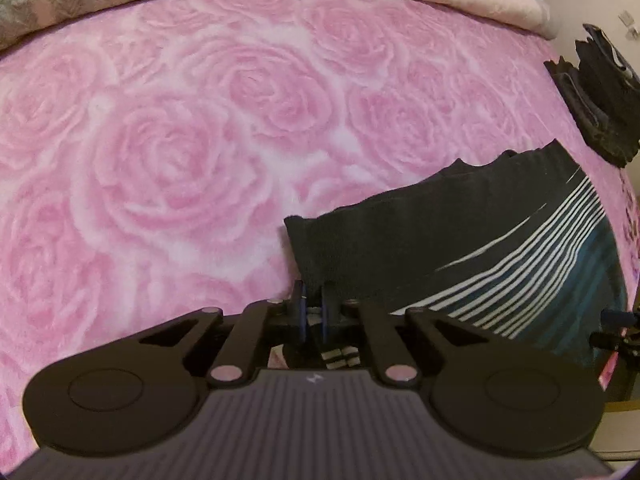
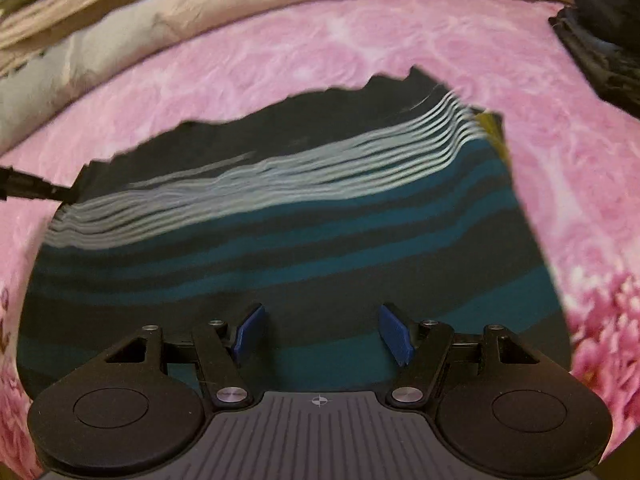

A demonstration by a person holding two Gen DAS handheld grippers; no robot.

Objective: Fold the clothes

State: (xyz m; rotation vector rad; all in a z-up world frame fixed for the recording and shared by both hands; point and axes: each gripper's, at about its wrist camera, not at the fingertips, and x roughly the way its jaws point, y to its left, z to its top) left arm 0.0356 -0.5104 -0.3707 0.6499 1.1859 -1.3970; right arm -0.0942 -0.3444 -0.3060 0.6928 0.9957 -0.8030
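My left claw (image 1: 314, 304) is pinched almost tight on the near left corner of the striped shirt (image 1: 460, 248), and a bit of dark cloth sits between its blue pads. My right claw (image 2: 322, 334) has its two blue pads wide apart with nothing in them, hanging just above the near edge of the same shirt. The shirt lies flat on the pink rose bed cover (image 1: 160, 160), and it runs long from side to side, going right from my left claw. So my left claw has its corner, and my right claw is the nearer one for the other side. I think the next move is a grab there, then a fold. I count one striped shirt, one dark heap (image 1: 600, 92) past the shirt's far right corner, and pale bedding (image 2: 280, 16) bunched beyond the shirt's far edge.
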